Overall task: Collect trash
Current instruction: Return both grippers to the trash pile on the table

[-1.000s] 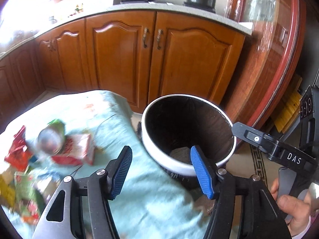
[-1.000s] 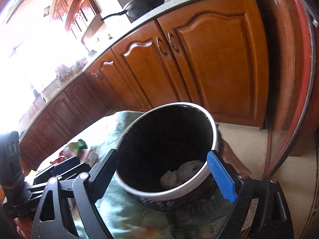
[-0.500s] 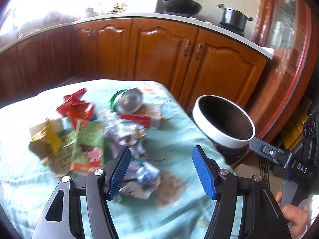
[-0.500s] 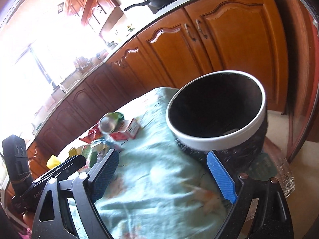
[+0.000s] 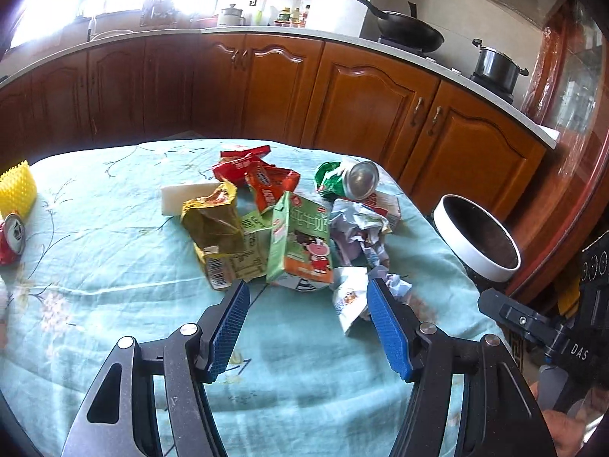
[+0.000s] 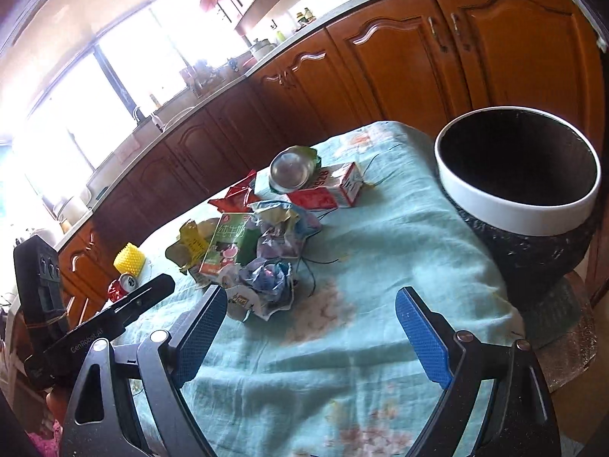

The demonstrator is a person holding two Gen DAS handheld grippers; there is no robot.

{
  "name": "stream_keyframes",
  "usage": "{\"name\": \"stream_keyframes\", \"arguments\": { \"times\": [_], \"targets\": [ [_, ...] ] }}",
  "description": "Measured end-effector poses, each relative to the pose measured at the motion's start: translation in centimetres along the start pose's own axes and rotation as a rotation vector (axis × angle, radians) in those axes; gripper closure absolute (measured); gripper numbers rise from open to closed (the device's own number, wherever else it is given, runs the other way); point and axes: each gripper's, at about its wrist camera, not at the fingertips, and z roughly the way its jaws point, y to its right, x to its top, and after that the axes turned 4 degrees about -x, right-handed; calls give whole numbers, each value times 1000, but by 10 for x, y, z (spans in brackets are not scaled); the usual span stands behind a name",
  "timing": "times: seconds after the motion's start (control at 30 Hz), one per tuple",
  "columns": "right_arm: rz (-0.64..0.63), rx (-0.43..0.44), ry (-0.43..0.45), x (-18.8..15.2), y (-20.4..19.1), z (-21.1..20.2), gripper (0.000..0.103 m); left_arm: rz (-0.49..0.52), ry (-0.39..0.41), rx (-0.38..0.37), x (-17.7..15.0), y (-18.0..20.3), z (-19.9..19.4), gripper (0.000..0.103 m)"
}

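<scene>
A heap of trash lies on the light-blue tablecloth (image 5: 114,266): a green milk carton (image 5: 300,243), a yellow-green snack bag (image 5: 217,228), red wrappers (image 5: 262,179), a green can (image 5: 350,181) on its side, crumpled paper (image 5: 357,228) and a white wrapper (image 5: 348,299). My left gripper (image 5: 306,301) hangs open just short of the heap, nothing between its blue pads. My right gripper (image 6: 310,314) is open too, over bare cloth near the crumpled paper (image 6: 270,278). The white-rimmed black bin (image 6: 521,175) stands off the table's right edge, also in the left wrist view (image 5: 479,240).
A yellow spiky holder (image 5: 17,190) and a red can (image 5: 11,236) sit at the table's left end. Wooden kitchen cabinets (image 5: 361,106) run behind, with a wok (image 5: 407,28) and a pot (image 5: 496,64) on the counter. A hand (image 5: 567,430) holds the other gripper at lower right.
Both grippers have swung left from over the bin to the table. The bin has slid to the right in both views and the trash heap has come to the middle. Both stay open.
</scene>
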Motion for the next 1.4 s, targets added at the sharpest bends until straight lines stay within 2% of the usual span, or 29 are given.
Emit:
{"name": "stream_keyframes", "arguments": {
  "times": [0.3, 0.6, 0.73, 0.8, 0.87, 0.9, 0.93, 1.0, 1.17, 1.4],
  "targets": [
    [-35, 16, -40, -3, -24, 24, 12, -77, 13, 46, 5, -44, -8, 39],
    [-31, 3, -73, 1, -33, 51, 13, -109, 9, 77, 29, -74, 17, 43],
    [-26, 18, -113, 2, -34, 66, 30, -117, -19, 79, 35, -83, 37, 59],
    [-25, 27, -137, 1, -34, 73, 38, -119, -41, 69, 37, -86, 46, 78],
    [-26, 19, -147, 0, -35, 76, 60, -113, -56, 58, 38, -87, 53, 90],
    [-33, 12, -151, 0, -35, 76, 78, -105, -56, 59, 39, -85, 55, 95],
    [-36, 13, -151, -1, -36, 75, 86, -96, -51, 62, 39, -83, 54, 97],
    [-48, 4, -138, -1, -36, 70, 87, -79, -38, 62, 38, -78, 50, 101],
    [-64, 4, -87, 3, -33, 50, 88, -52, -3, 51, 35, -64, 30, 102],
    [-39, -17, -25, 11, -12, 21, 88, -6, 18, -14, 32, -33, 9, 103]
  ]
}}
